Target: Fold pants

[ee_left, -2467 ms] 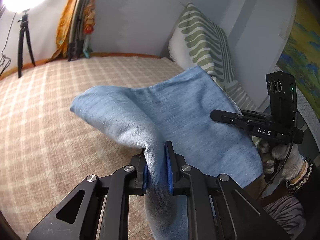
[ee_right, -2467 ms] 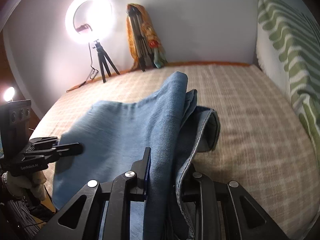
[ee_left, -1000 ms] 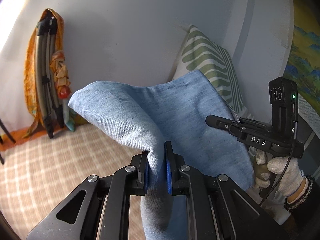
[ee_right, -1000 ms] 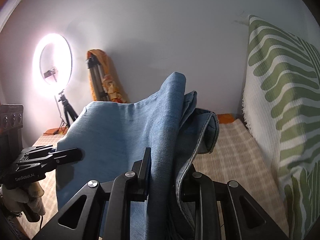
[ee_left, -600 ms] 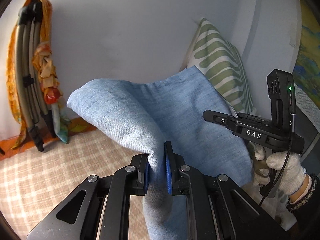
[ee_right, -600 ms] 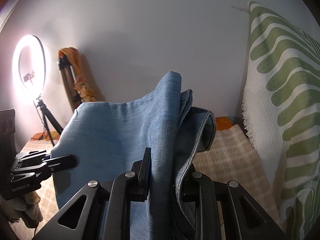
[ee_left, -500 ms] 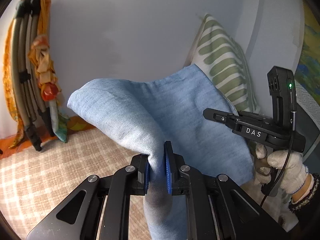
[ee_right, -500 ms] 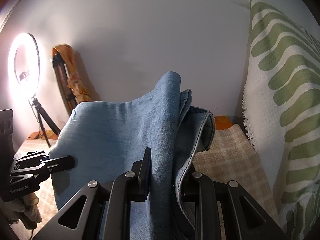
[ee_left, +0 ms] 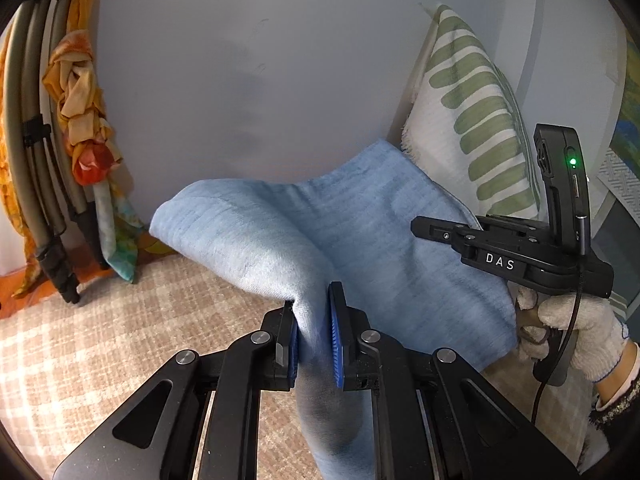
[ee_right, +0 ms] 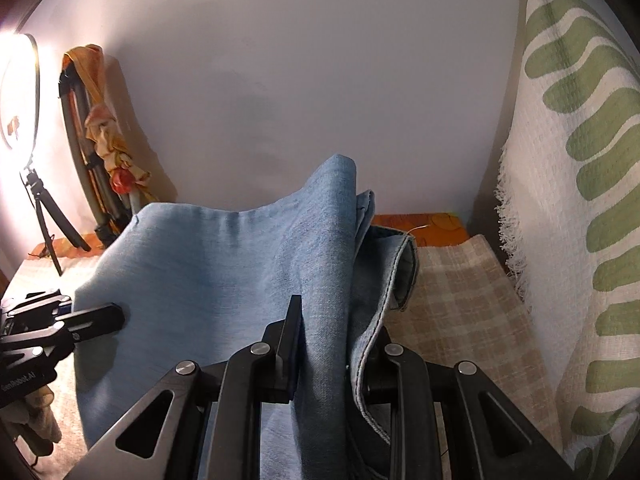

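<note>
My left gripper [ee_left: 314,336]: I see its 2 blue fingers [ee_left: 335,344] squeezed tight on a bunched fold of the pants [ee_left: 360,248].
My right gripper [ee_right: 334,344]: its 2 fingers are clamped on a thicker bunch of the pants [ee_right: 224,280], with a stitched hem hanging over the right finger.
Pants: light blue denim, held up in the air between my 2 grippers. The cloth hangs like a sheet from one gripper to the other, above the bed.
Other gripper, seen from the left: the right gripper [ee_left: 436,229] is off to the right, touching the edge of the pants. A hand [ee_left: 576,332] in a white glove holds its handle, and a small green light glows on top.
Other gripper, seen from the right: the left gripper [ee_right: 106,316] is low on the left, its tip on the cloth.
Bed [ee_right: 456,304]: a tan checked cover lies under the pants.
Pillow [ee_right: 580,200]: white with green stripes, standing up on the right, near the pants.
Far left: a bright ring light [ee_right: 20,92] on a tripod, and folded poles [ee_left: 40,152] wrapped in orange cloth, leaning on the wall.
</note>
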Demonstrator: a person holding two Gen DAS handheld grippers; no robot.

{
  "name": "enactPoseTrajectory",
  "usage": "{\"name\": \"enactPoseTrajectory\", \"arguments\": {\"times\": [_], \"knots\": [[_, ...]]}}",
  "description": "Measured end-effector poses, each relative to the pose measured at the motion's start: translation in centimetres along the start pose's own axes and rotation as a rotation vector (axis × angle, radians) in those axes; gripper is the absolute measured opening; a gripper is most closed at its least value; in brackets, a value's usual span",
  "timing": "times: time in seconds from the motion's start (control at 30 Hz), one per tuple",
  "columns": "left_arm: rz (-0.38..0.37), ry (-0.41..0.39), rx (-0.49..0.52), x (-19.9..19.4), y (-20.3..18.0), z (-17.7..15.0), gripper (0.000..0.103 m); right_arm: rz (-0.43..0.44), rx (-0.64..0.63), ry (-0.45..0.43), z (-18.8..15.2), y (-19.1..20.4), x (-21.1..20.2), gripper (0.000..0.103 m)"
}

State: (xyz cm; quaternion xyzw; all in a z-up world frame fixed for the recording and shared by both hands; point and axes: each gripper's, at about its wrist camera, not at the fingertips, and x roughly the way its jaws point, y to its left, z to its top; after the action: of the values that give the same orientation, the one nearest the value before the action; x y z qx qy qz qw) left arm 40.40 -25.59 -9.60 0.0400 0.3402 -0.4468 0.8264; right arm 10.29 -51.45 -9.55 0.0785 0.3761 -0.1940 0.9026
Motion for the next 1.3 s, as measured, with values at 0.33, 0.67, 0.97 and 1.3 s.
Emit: {"name": "enactPoseTrajectory", "arguments": {"times": [0.33, 0.67, 0.97, 1.3], "knots": [[0.045, 0.011, 0.032, -0.1, -0.4, 0.0, 0.014, -0.061, 0.007, 0.037, -0.6, -0.6, 1.3, 0.029], [0.077, 0.001, 0.016, -1.2, 0.3, 0.3, 0.017, -0.153, 0.023, 0.038, -0.8, -1.0, 0.5, 0.040], [0.071, -0.026, 0.040, -2.5, -1.0, 0.6, 0.040, -0.172, 0.017, 0.002, -0.8, -0.3, -1.0, 0.061], [0.075, -0.037, 0.037, -6.0, -1.6, 0.1, 0.061, -0.194, -0.025, -0.038, -1.7, 2.1, -4.3, 0.083]]}}
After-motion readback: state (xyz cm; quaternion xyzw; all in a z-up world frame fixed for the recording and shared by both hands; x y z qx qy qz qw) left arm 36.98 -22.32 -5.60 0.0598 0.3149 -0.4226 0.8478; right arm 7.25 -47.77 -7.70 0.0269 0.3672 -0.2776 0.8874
